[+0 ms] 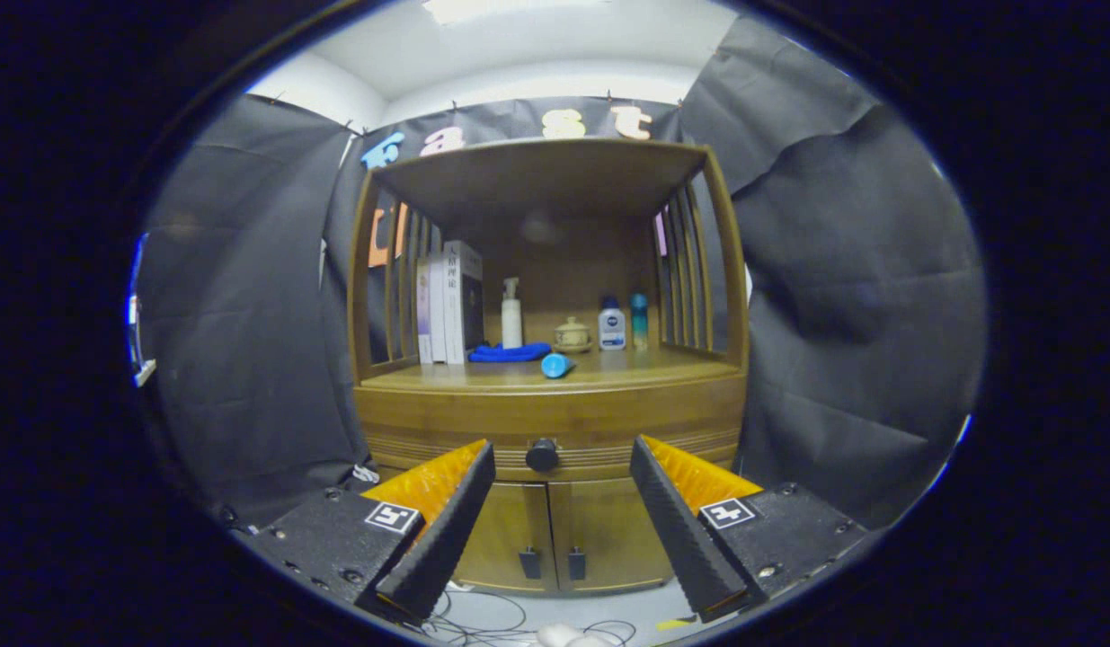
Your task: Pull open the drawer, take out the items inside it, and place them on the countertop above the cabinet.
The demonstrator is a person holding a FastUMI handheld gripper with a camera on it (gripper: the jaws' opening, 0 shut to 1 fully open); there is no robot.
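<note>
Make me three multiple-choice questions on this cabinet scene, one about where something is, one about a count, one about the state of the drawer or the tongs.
1. Where does the drawer knob sit relative to the tongs?
A. Between the two fingers, ahead of them
B. Behind the books
C. On the countertop

2. How many small handles show on the lower cabinet doors?
A. One
B. Two
C. Four

3. What state are the drawer and tongs in?
A. Drawer pulled out, tongs shut on a bottle
B. Drawer closed, tongs open
C. Drawer closed, tongs shut on the knob

Answers:
1. A, the dark round knob lies in the gap between the spread fingers, untouched.
2. B, one dark handle on each door, side by side at the seam.
3. B, the drawer front sits flush with the cabinet and the fingers stand wide apart, holding nothing.
</note>
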